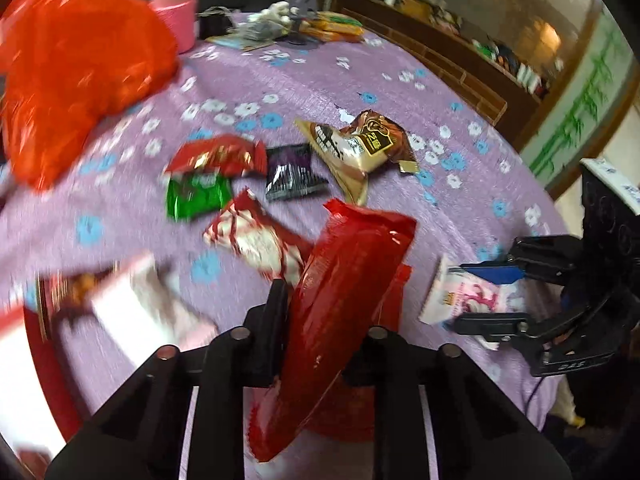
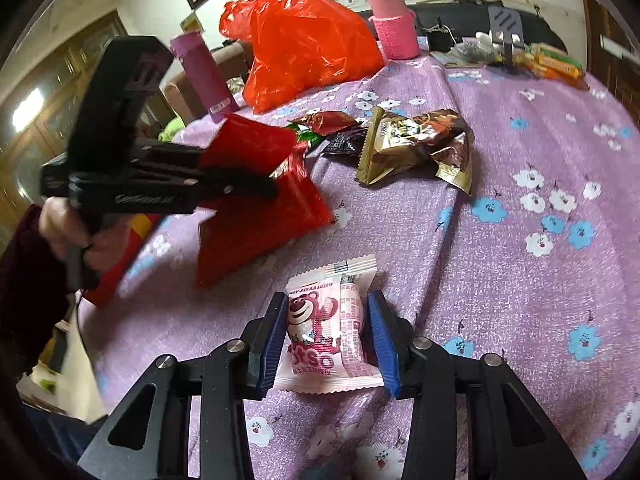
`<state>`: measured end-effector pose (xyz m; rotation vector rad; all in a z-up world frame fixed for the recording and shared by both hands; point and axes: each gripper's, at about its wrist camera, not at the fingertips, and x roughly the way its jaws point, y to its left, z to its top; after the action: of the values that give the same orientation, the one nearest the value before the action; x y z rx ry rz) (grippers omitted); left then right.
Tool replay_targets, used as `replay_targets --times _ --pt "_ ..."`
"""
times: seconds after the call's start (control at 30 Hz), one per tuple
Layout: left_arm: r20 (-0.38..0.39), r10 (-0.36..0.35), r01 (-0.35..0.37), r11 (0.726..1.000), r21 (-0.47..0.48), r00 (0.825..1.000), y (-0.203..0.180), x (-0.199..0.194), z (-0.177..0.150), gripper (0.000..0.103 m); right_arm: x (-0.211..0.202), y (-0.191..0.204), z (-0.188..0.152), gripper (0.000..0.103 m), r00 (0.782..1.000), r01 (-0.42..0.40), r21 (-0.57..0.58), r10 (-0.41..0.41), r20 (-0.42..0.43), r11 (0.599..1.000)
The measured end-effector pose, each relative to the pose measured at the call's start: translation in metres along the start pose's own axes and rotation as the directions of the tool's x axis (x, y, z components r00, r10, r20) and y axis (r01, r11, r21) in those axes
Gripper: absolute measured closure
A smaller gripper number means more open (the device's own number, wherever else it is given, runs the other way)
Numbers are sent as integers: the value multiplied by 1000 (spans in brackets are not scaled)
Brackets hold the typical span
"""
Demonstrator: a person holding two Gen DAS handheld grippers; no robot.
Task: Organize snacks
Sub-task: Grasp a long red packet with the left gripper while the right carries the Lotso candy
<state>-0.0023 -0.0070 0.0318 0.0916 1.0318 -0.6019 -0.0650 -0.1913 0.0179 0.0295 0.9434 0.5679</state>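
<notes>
My left gripper (image 1: 324, 312) is shut on a long red snack packet (image 1: 340, 300) and holds it above the purple flowered tablecloth (image 1: 360, 80); it also shows in the right wrist view (image 2: 256, 200). My right gripper (image 2: 326, 332) has its blue pads on both sides of a pink bear snack packet (image 2: 326, 332), gripping it at the table; this also shows in the left wrist view (image 1: 468, 296). Loose snacks lie mid-table: a red-and-white packet (image 1: 256, 236), a green packet (image 1: 196, 196), a red packet (image 1: 216, 156), a black packet (image 1: 290, 172) and a brown-gold packet (image 1: 360, 148).
A big orange-red plastic bag (image 2: 304, 44) sits at the back, with a pink flask in a knitted sleeve (image 2: 392, 24) and a magenta bottle (image 2: 204, 76). Orange packets and clutter (image 2: 552, 64) lie far right. A red box with white card (image 1: 100, 304) is at the left.
</notes>
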Motion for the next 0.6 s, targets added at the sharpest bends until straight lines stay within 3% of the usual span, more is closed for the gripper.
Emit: replay_targets --times 0.17,0.47,0.6 --pt "92 10 1 993 -116 996 6 -31 -30 91 -2 9 -4 65 1000 -1 -11 0 -15 1000" --pt "219 50 -11 984 -177 974 11 -94 -82 91 -17 31 0 65 999 -32 -14 32 -6 999" --pt "254 121 -65 974 -219 960 20 -122 -106 91 -14 56 10 65 998 -60 -60 60 -10 996"
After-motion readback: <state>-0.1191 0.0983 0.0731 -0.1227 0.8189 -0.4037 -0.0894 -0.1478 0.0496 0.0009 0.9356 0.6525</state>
